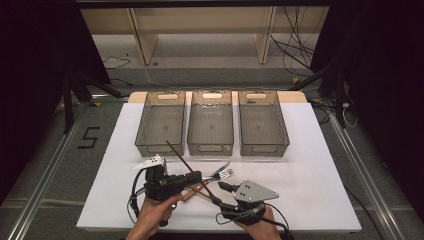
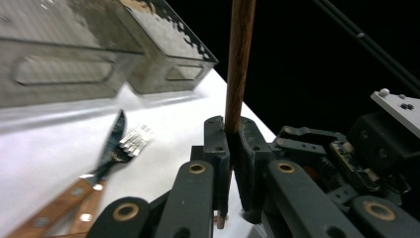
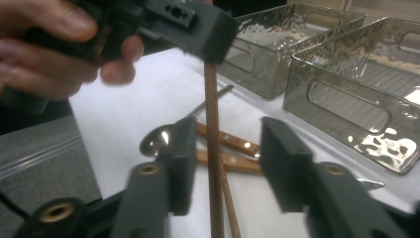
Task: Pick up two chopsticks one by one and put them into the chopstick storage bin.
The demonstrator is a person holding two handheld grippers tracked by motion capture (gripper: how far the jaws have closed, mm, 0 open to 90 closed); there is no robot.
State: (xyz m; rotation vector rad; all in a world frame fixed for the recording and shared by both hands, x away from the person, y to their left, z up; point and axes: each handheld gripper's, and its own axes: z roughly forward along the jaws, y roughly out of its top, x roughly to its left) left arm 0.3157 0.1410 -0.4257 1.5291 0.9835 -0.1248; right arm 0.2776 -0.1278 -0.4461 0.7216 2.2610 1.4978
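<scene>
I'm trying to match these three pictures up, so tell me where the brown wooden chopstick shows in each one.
High view: the chopstick slants from the left claw up-left toward the left bin.
Left gripper view: the chopstick rises upright at centre, clamped between the black jaws.
Right gripper view: the chopstick runs vertically at centre, between the right claw's open jaws.
Shared landmark: the wooden-handled cutlery on the white table.

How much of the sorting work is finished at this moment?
Nothing looks sorted: the three bins appear empty. In hand: the left gripper is shut on one chopstick; the right gripper stands open around it. Left: the knife, fork and spoon on the table.
</scene>
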